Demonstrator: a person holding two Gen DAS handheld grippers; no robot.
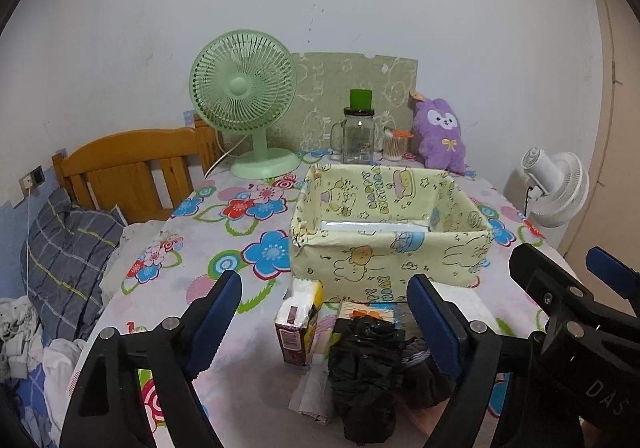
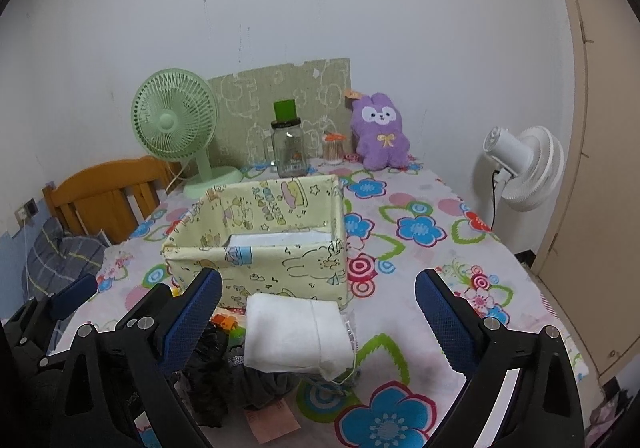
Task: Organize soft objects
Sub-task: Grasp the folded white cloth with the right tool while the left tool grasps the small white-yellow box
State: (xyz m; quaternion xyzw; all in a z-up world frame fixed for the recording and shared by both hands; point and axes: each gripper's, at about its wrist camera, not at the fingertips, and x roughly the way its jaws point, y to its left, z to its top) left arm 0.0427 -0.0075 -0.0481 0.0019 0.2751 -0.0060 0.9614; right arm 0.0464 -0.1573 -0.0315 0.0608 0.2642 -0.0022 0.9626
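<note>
Your left gripper [image 1: 325,322] stood with its jaws wide and nothing pressed between them; the crumpled black cloth [image 1: 366,360] lay on the table between and just below the two blue pads, touching neither as far as could be seen; its lower end was cut off by the bottom of the left wrist view; what kind of garment it was could not be told; a small tissue pack [image 1: 300,322] stood just left of it, inside the left finger's reach, its label too blurred to read; something orange [image 1: 366,314] peeked out behind the cloth, mostly hidden

Your right gripper [image 2: 318,318] was also wide and held nothing; a folded white cloth [image 2: 298,336] lay between its fingers, nearer the left one, clear of both pads; a dark grey heap [image 2: 256,380] sat under its near edge, largely covered by the cloth and by your left finger; a pinkish paper [image 2: 272,424] showed below that, partly cut off

Just beyond both claws stood the yellow cartoon-print box [image 1: 390,228], open at the top; only a pale strip of its floor [image 1: 372,226] was visible past the near wall; the floral tablecloth [image 2: 420,232] covered the table; farther off stood a purple plush rabbit [image 2: 380,133]
</note>
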